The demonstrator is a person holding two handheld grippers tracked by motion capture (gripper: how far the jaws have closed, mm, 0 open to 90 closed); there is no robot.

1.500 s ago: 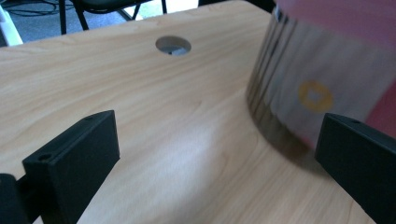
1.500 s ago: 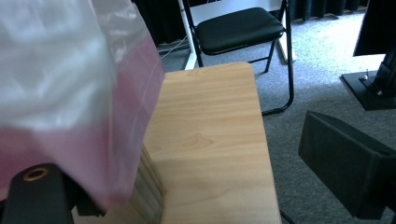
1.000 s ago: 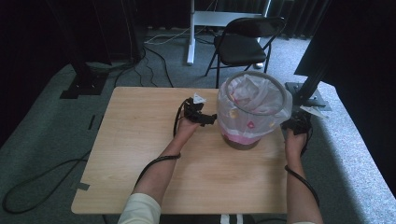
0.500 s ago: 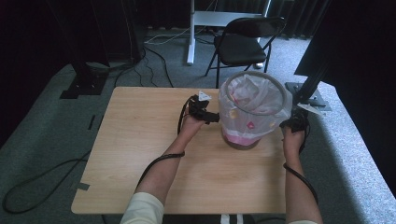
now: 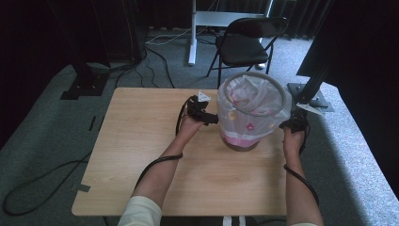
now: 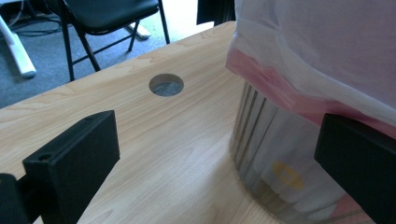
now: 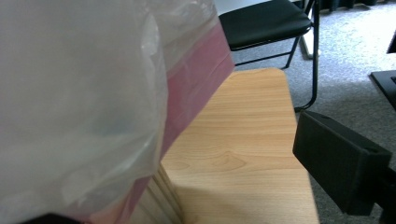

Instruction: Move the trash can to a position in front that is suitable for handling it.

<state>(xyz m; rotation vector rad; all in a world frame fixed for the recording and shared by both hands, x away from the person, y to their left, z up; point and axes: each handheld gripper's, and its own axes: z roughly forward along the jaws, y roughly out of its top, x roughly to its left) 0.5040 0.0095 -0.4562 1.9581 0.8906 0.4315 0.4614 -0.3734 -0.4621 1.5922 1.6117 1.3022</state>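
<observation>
I have the clear ribbed bin (image 5: 244, 139) lined with a translucent white bag with a pink hem (image 5: 254, 110) standing on the light wooden table (image 5: 141, 155), toward its far right. My left gripper (image 5: 214, 118) sits spread wide beside its wall; my right gripper (image 5: 288, 125) seems open against the bag.

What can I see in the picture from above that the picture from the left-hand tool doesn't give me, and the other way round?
The high view takes in the bin's open ring, both of the person's hands with the left gripper and right gripper at either side of the bin, and the cables on the floor. The left gripper view, from close up, brings out a round hole in the table and the bin's ribbed wall under the bag. Both share the wooden table, the bin with its clear bag with a pink edge, and the black chair.
</observation>
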